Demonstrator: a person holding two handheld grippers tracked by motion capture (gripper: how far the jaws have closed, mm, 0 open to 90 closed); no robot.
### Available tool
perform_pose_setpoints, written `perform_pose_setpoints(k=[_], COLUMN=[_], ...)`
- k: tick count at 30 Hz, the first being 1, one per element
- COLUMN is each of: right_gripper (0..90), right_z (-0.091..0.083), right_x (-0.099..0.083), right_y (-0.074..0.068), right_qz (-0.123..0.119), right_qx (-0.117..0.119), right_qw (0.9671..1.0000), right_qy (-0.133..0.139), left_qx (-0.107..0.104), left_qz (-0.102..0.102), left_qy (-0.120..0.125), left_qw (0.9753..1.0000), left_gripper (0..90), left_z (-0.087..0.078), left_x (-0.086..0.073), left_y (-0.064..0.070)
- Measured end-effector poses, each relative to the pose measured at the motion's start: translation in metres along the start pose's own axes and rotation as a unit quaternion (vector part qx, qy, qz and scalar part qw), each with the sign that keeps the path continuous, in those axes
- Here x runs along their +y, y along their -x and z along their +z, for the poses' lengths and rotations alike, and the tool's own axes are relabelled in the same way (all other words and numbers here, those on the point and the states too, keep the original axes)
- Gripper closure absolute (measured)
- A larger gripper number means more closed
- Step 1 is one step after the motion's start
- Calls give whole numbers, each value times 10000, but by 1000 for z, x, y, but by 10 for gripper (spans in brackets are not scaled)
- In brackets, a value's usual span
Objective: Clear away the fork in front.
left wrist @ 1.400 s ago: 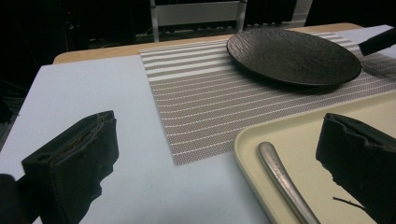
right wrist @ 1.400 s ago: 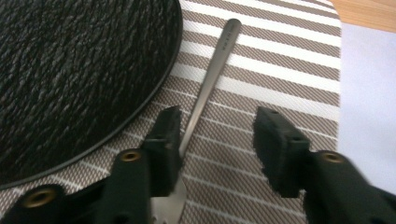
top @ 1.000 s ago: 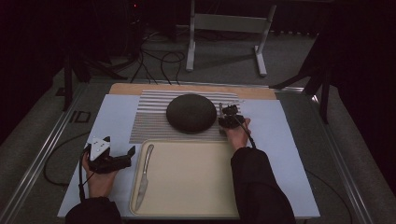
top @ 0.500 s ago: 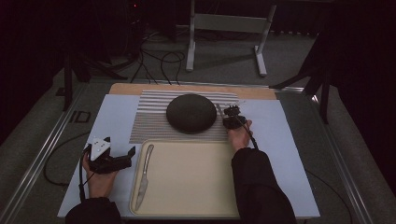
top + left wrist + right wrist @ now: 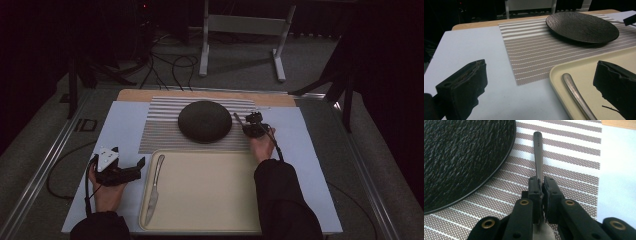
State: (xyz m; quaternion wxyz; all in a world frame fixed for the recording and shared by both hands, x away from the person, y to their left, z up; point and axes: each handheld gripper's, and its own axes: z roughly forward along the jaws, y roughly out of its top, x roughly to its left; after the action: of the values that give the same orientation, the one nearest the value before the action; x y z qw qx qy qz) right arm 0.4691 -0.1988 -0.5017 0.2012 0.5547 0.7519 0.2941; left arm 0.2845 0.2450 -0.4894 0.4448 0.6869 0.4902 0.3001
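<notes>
A round black plate (image 5: 205, 121) (image 5: 581, 25) (image 5: 461, 157) rests on a striped placemat (image 5: 160, 130) (image 5: 574, 162). Just right of the plate, my right gripper (image 5: 252, 126) (image 5: 540, 181) is shut on a metal utensil (image 5: 538, 152). The utensil's slim handle points away from me, low over the mat. A cream tray (image 5: 210, 195) (image 5: 579, 67) lies in front, with a table knife (image 5: 154, 187) (image 5: 576, 95) along its left side. My left gripper (image 5: 137, 167) (image 5: 541, 75) is open at the tray's left edge. Its jaws straddle the tray rim and the knife handle without touching either.
A pale blue sheet (image 5: 120, 125) covers the table under the mat and tray. A wooden strip (image 5: 150, 94) runs along the far edge. Cables and a metal stand (image 5: 240, 30) are on the floor beyond the table.
My right gripper has shifted slightly to the right beside the plate, still holding the utensil. The left gripper has stayed put.
</notes>
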Motion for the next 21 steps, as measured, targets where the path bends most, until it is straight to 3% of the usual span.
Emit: perform_pose_setpoints(k=[8,21], right_gripper=[859,859], right_z=[-7,-26], right_x=[0,3], right_y=[7,9], right_qz=[116,48], right_qx=[75,239], right_qw=[9999,9991], right_qy=[65,335], left_qx=[10,-25], left_qz=[20,21], left_qy=[-29,-119], left_qw=[10000,9999], left_gripper=[0,0], left_z=[1,3], left_x=[0,-1], left_y=[0,1])
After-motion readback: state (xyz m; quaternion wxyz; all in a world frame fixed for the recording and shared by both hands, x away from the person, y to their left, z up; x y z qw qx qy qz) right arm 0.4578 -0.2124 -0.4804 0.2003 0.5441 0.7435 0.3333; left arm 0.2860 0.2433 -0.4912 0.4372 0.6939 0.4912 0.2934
